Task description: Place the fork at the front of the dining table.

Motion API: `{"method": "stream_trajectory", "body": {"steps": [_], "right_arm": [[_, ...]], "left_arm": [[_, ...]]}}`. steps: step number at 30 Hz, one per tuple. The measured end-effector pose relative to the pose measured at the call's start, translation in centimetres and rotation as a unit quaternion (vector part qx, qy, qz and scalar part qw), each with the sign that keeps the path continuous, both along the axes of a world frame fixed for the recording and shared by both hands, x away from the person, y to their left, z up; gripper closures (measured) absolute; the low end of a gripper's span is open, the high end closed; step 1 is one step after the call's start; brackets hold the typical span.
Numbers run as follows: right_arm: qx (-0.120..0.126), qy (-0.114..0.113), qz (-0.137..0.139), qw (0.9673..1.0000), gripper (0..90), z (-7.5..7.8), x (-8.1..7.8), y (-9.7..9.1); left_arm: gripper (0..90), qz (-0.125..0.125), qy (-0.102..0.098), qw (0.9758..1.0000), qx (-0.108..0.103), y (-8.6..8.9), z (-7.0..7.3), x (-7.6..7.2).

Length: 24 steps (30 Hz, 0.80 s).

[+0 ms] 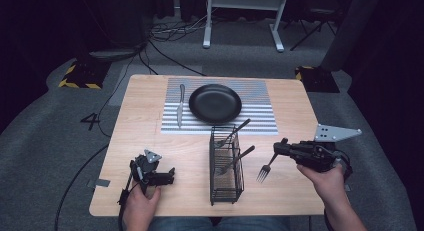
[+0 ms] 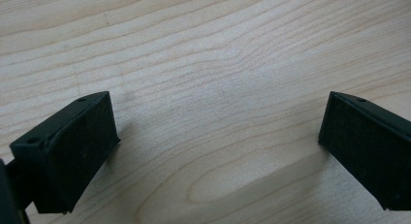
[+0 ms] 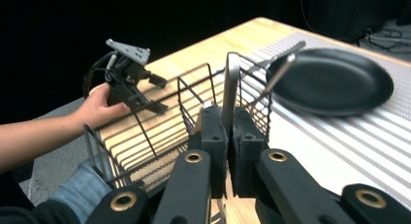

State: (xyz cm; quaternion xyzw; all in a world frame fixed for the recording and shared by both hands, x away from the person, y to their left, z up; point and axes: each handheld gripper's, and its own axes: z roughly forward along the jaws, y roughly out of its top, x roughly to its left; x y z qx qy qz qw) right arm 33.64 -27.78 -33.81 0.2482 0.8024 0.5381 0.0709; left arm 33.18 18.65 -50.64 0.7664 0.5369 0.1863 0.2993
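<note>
Fork [image 1: 265, 169] clenched by its handle in right tool [image 1: 278, 149], tines down beside wire caddy [image 1: 226, 166], raised off counter [image 1: 150, 141]; forearm angled inward. Left tool [image 1: 167, 177] released, resting low on counter.

Fork [image 1: 264, 172] in my right fingers [image 3: 213, 136]

Silver, slanted tines-down — clamped by its handle, hanging above the bench [image 1: 175, 146] just right of the rack [image 1: 226, 163].
</note>
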Motion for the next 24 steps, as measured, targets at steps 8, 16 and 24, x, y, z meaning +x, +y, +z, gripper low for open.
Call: {"method": "stream_trajectory", "body": {"steps": [8,16,24], "right_arm": [[-0.007,0.023,-0.008,0.9997,86.5,-2.3,0.4,-0.1],[-0.002,0.056,-0.013,0.9983,86.3,-4.6,1.1,-0.4],[-0.016,0.065,-0.022,0.9975,86.2,-5.6,1.4,-0.3]], "left_arm": [[0.4,0.0,0.0,1.0,0.0,0.0,0.0,0.0],[0.4,0.0,0.0,1.0,0.0,0.0,0.0,0.0],[0.4,0.0,0.0,1.0,0.0,0.0,0.0,0.0]]}}
